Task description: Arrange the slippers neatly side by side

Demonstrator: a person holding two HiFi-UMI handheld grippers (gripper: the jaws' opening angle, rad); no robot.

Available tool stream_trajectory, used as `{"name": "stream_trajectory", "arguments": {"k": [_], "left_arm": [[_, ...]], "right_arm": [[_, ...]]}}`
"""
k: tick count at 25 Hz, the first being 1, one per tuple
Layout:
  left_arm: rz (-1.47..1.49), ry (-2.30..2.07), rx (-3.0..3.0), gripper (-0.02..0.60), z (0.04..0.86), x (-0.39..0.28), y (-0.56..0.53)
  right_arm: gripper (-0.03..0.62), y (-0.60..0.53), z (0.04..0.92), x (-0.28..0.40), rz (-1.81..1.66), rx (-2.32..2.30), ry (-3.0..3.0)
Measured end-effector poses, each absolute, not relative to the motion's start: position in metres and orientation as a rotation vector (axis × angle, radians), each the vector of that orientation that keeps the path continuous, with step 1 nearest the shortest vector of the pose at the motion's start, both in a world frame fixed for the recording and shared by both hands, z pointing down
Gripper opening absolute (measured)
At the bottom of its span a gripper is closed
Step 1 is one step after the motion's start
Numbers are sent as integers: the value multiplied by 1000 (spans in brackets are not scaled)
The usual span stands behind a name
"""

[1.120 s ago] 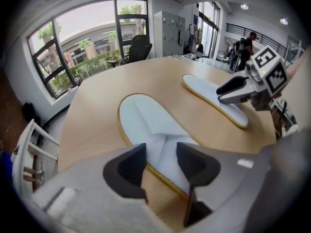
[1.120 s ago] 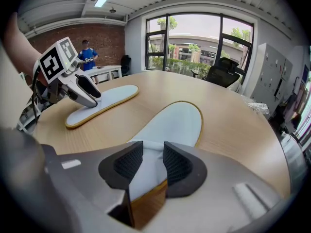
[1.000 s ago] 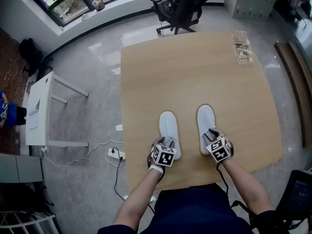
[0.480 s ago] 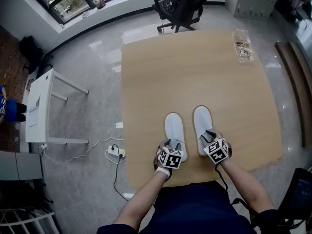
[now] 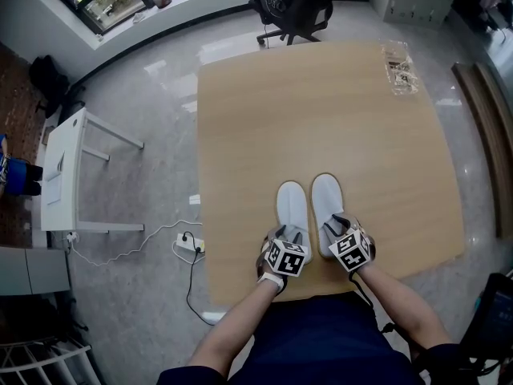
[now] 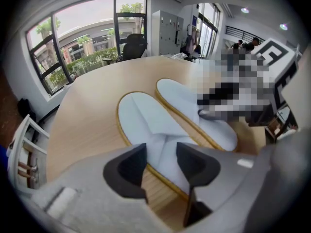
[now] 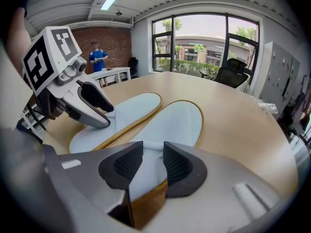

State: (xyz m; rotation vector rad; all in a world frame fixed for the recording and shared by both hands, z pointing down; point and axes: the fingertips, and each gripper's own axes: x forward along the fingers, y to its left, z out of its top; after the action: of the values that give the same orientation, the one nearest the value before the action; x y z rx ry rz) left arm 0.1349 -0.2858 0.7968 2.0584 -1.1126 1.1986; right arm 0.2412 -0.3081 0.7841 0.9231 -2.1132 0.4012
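Two white slippers with tan-edged soles lie side by side near the front edge of the wooden table [image 5: 321, 111], toes pointing away from me. My left gripper [image 5: 286, 245] is shut on the heel end of the left slipper [image 5: 292, 205]. My right gripper [image 5: 340, 235] is shut on the heel end of the right slipper [image 5: 326, 199]. In the left gripper view the left slipper [image 6: 146, 125] runs between the jaws [image 6: 162, 161], with the right slipper [image 6: 194, 106] close beside it. In the right gripper view the right slipper [image 7: 177, 123] sits between the jaws [image 7: 150, 161], and the left slipper [image 7: 126, 111] almost touches it.
A clear plastic bag [image 5: 398, 70] lies at the table's far right corner. A black office chair [image 5: 292, 6] stands beyond the far edge. On the floor to the left are a white side table [image 5: 68, 175] and a power strip with its cable [image 5: 186, 251].
Both grippers have drawn the slippers toward each other. The left slipper moved right, the right slipper moved left, and the wide gap between them has closed.
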Motion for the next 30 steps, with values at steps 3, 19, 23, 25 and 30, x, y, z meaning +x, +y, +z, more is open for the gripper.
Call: {"name": "stream_trajectory", "arguments": {"k": [3, 19, 23, 25, 30], "left_arm": [[1198, -1114, 2055, 197, 796, 136, -284], [1216, -1138, 2073, 193, 797, 141, -284], [1208, -1118, 2073, 197, 797, 139, -284], [1197, -1120, 2076, 206, 792, 138, -285], [1128, -1161, 2124, 216, 766, 136, -287]], "right_arm": [[140, -303, 783, 237, 410, 926, -2119], [141, -301, 785, 236, 432, 969, -2113], [141, -301, 785, 235, 450, 942, -2119], [143, -302, 780, 235, 455, 940, -2140], [137, -303, 755, 232, 418, 965, -2221]]}}
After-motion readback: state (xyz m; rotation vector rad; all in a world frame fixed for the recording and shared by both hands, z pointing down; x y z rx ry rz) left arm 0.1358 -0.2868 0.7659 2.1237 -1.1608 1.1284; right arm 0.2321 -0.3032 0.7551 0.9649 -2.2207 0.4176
